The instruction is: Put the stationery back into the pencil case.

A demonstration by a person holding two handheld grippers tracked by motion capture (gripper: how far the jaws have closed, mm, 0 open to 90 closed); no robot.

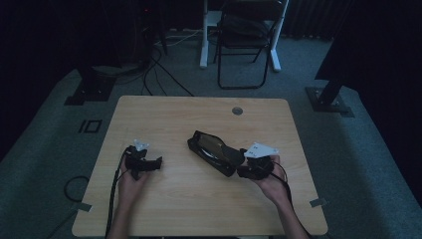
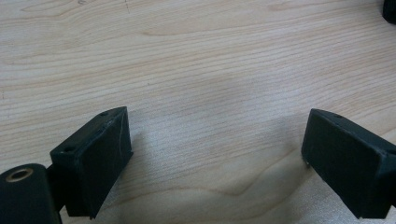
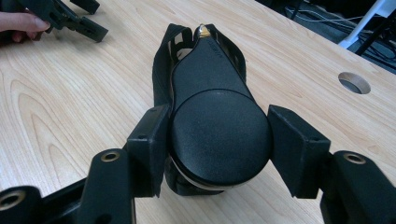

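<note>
A black oblong object (image 1: 211, 147) with a rounded end and a small gold tip lies tilted on the wooden table (image 1: 199, 199), right of centre. My right gripper (image 1: 240, 163) reaches it from the right. In the right gripper view both jaws press on the sides of the object's round end (image 3: 219, 135), so the right gripper (image 3: 219, 116) is shut on it. My left gripper (image 1: 157, 163) rests on the table's left side, held by a hand and pointing right. In the left gripper view the left gripper (image 2: 218, 119) is open with only bare wood between its jaws.
A round cable hole (image 1: 237, 110) sits near the table's far edge, also visible as the hole (image 3: 354, 82) in the right gripper view. A folding chair (image 1: 246, 35) and floor cables lie beyond the table. The other hand's gripper (image 3: 65, 18) appears at the top left.
</note>
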